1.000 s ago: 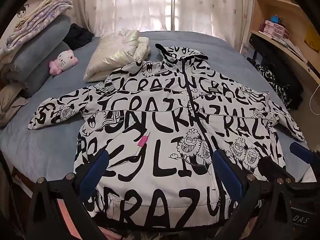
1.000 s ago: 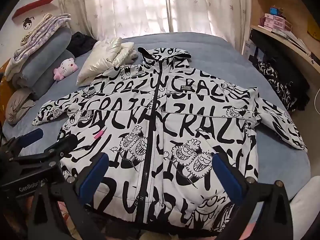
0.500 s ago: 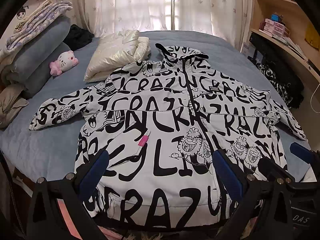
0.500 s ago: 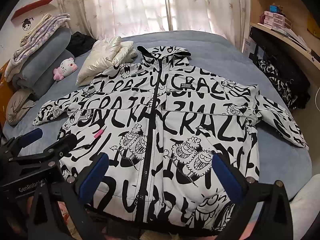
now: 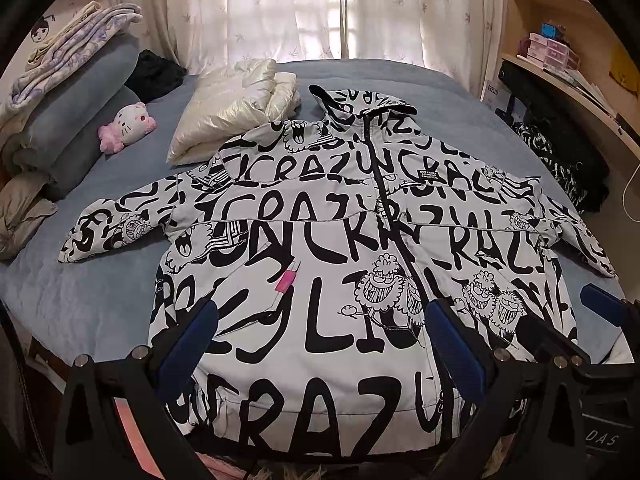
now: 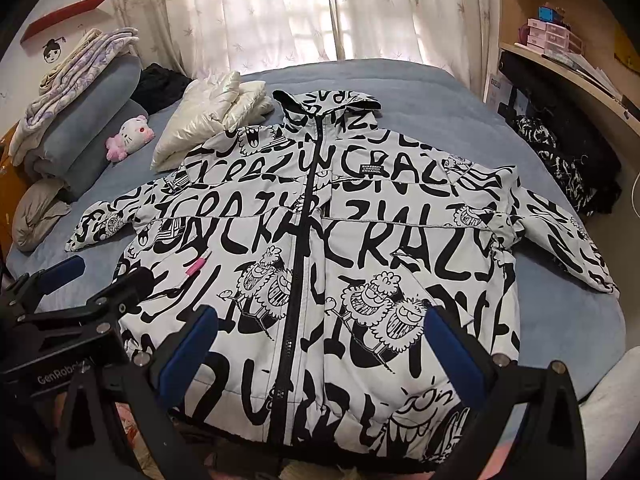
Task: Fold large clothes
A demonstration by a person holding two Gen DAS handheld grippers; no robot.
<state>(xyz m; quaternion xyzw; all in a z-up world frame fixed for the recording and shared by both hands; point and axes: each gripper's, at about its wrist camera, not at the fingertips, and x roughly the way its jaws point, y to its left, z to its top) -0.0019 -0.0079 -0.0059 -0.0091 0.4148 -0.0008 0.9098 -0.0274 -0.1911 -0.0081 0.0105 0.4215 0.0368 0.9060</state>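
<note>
A hooded jacket (image 5: 320, 248), white with heavy black lettering and cartoon figures, lies face up and spread flat across a blue bed (image 5: 452, 100), zipped shut. Its long axis runs from the hem at the near edge of the bed to the hood (image 5: 360, 100), which points away toward the curtained window (image 5: 320, 4). Both sleeves reach out sideways: the left sleeve (image 5: 116, 224) toward a stack of folded bedding (image 5: 68, 92), the right sleeve (image 6: 560, 236) toward a wooden shelf unit (image 6: 568, 56). A small pink tag (image 5: 286, 280) sits on the left front panel.

The left gripper (image 5: 320, 344) hovers over the hem on the left front panel with its blue-padded fingers (image 5: 188, 344) spread wide, pinching nothing. The right gripper (image 6: 320, 344) hovers just beside it over the lower front near the zip (image 6: 298, 240), likewise spread wide and empty. Each gripper shows at the edge of the other's wrist view.

A cream puffer garment (image 5: 236, 112), folded, lies on the bed just beyond the jacket's left shoulder, touching or slightly overlapped by it. A white-and-pink plush cat (image 5: 126, 126) rests against the bedding stack, well apart from the jacket. A black-and-white patterned garment (image 6: 560, 156) hangs below the shelf at the right side of the bed.
</note>
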